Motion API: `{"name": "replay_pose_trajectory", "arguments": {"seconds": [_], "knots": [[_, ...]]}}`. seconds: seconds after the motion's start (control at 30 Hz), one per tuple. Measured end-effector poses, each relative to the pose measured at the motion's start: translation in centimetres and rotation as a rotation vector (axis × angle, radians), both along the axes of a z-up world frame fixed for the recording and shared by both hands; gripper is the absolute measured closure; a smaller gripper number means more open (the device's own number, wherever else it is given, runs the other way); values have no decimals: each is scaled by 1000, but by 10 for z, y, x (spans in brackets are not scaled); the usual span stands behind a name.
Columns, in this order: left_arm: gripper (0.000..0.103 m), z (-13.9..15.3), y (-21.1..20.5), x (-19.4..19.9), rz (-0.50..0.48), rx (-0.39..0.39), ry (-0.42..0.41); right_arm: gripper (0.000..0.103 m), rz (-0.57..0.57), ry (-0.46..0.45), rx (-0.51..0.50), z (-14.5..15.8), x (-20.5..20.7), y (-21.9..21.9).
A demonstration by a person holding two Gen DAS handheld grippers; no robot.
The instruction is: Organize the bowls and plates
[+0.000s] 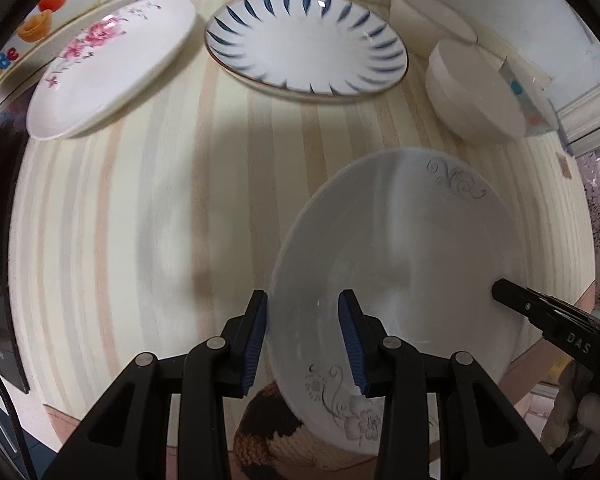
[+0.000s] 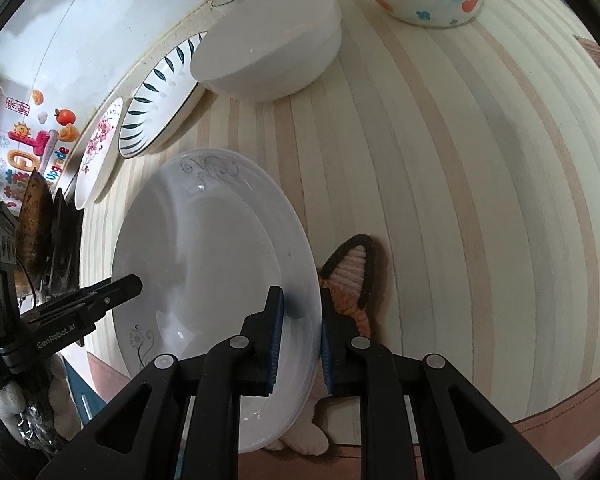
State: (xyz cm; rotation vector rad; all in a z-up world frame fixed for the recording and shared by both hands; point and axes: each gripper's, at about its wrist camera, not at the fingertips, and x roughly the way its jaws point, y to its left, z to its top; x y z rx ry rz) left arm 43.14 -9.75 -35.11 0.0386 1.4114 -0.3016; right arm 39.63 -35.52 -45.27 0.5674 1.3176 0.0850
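Two grippers clamped on the grey-scrolled plate: left gripper on its near-left rim, right gripper opposite. Beyond plate, bare striped table; beneath, knitted mat.

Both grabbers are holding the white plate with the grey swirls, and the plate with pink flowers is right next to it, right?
Not quite. Both grippers hold the white grey-swirl plate, but the pink-flowered plate lies far off near the wall, as the left wrist view shows.

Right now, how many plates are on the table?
3: the grey-scroll plate held by both grippers at the near edge, the blue-leaf plate and the pink-flower plate at the back. Others may be hidden.
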Motion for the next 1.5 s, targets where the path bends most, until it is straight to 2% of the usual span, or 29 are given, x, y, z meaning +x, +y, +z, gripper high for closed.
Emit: {"name": "replay_pose_trajectory", "arguments": {"seconds": [0.13, 0.23, 0.27, 0.37, 0.43, 0.5, 0.57, 0.67, 0.87, 0.97, 1.03, 1.23, 1.27, 1.3, 1.5], "knots": [[69, 39, 29, -5, 68, -28, -59, 84, -2, 19, -50, 16, 2, -5], [68, 65, 51, 4, 134, -33, -111, 84, -17, -12, -88, 50, 2, -12], [64, 69, 59, 10, 153, -32, -121, 84, -11, -31, -88, 61, 4, -10], [63, 62, 86, 27, 235, -3, -122, 74, 49, -95, -78, 97, 22, 14], [63, 52, 105, 41, 309, -23, -97, 62, 127, -156, -46, 118, 47, 44], [63, 44, 127, 54, 397, -57, -81, 56, 204, -210, -13, 131, 76, 73], [63, 38, 142, 64, 450, -59, -77, 56, 278, -248, -1, 135, 114, 105], [63, 29, 159, 87, 517, -52, -83, 56, 367, -302, -50, 129, 173, 149], [63, 15, 181, 121, 582, -4, -122, 57, 448, -290, -73, 96, 289, 213], [63, 4, 190, 135, 615, -28, -101, 65, 481, -313, -101, 81, 326, 235], [63, 0, 192, 140, 628, -10, -100, 72, 522, -315, -137, 70, 345, 251], [65, -9, 198, 146, 635, -11, -122, 73, 581, -268, -144, 39, 380, 272], [68, -9, 198, 146, 631, -1, -127, 77, 585, -256, -137, 34, 383, 274], [71, -9, 197, 146, 626, 6, -134, 87, 586, -249, -129, 30, 385, 275], [74, -6, 199, 143, 614, 7, -146, 87, 583, -275, -109, 26, 386, 273]]}}
